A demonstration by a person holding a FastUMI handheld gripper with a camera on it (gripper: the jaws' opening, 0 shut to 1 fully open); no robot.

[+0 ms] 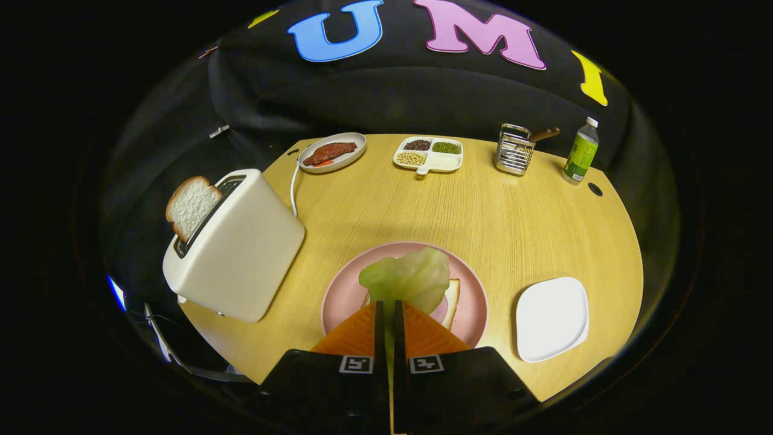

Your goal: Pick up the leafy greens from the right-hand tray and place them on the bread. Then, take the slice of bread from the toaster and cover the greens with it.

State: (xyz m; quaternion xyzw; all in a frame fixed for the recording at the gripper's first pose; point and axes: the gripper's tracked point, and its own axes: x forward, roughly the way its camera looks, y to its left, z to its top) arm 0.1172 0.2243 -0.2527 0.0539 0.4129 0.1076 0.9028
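The gripper [389,311], nearly closed, pinches the leafy greens [410,279] by their lower edge above the bread [452,299]. Light, limp and easily torn, the leaf probably wants an edge-hold.

Toaster [238,251] left of plate [344,296]; tray [552,319] right of it.

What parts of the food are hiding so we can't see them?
- Gripper view: bread on the pink plate; the leafy greens and the fingers cover most of the bread.
- Toast: its lower part sits down inside the toaster.
- Greens' stem: pinched between the closed fingers of the gripper.
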